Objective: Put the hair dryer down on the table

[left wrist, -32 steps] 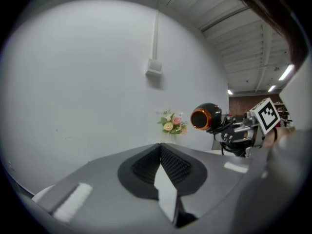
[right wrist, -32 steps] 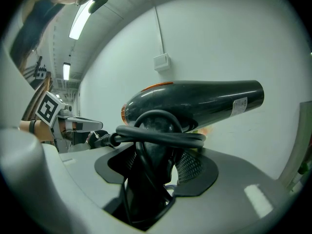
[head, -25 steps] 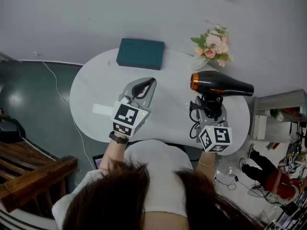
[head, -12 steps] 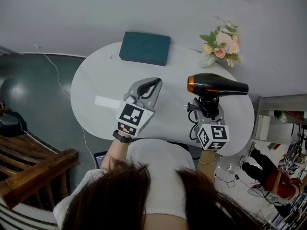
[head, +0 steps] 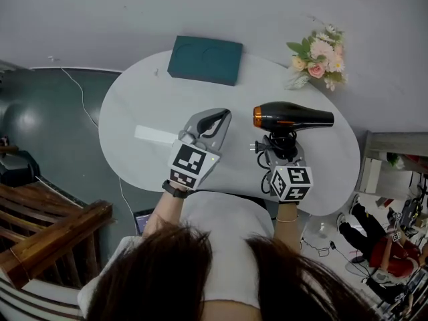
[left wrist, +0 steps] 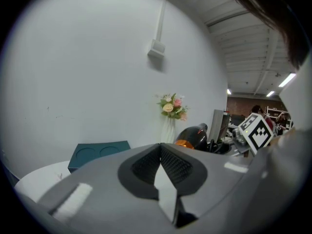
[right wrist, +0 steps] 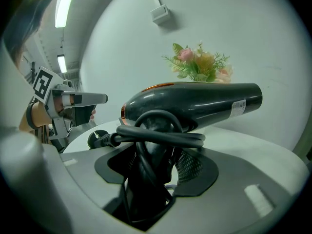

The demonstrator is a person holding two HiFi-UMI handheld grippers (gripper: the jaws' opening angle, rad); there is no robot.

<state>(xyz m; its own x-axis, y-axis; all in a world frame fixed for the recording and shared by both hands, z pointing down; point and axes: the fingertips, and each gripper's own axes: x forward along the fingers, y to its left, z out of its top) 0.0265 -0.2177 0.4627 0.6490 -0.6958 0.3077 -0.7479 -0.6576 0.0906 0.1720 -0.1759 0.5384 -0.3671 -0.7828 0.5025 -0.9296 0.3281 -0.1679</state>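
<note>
Currently hovering over a white oval tabletop (head: 134,105) with both tools. Well ahead of the left gripper (head: 215,118), past its tips: a flat teal rectangular box (head: 204,59). Clamping with the right gripper (head: 281,149) on the handle of a black hair dryer with an orange ring (head: 294,117), cord looped round the handle between the pads, barrel level just beyond the jaws, running off to that gripper's right. Cannot tell whether touching the tabletop. Pressing the left gripper's jaws together on nothing. Ahead and right of the right gripper: a small pink-and-cream flower bouquet (head: 319,57). Left of the left gripper: a thin white strip (head: 157,135).
</note>
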